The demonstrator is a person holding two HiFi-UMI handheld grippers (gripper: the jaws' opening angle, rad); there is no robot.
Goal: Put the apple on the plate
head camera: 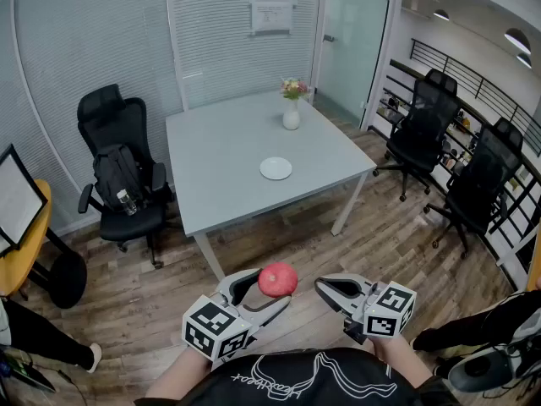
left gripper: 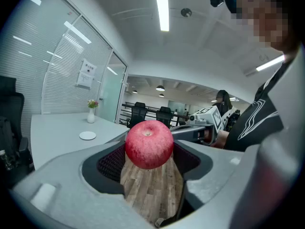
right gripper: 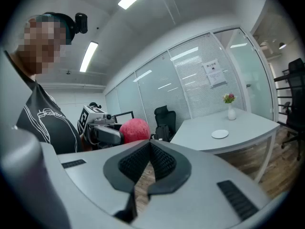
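Carry step: our left tool [head camera: 269,290] clamps the apple [left gripper: 149,144] between wide-set jaws, well apart from the desk [head camera: 228,159]; our right tool [right gripper: 148,144] is closed, empty. Next we advance to the plate [head camera: 275,168] (mid-desk) and lower gently.

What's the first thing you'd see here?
The bright red apple stands out, gripped in the left gripper low at the front of the head view. Next comes the small white plate on the grey table farther off, with a vase of flowers behind it.
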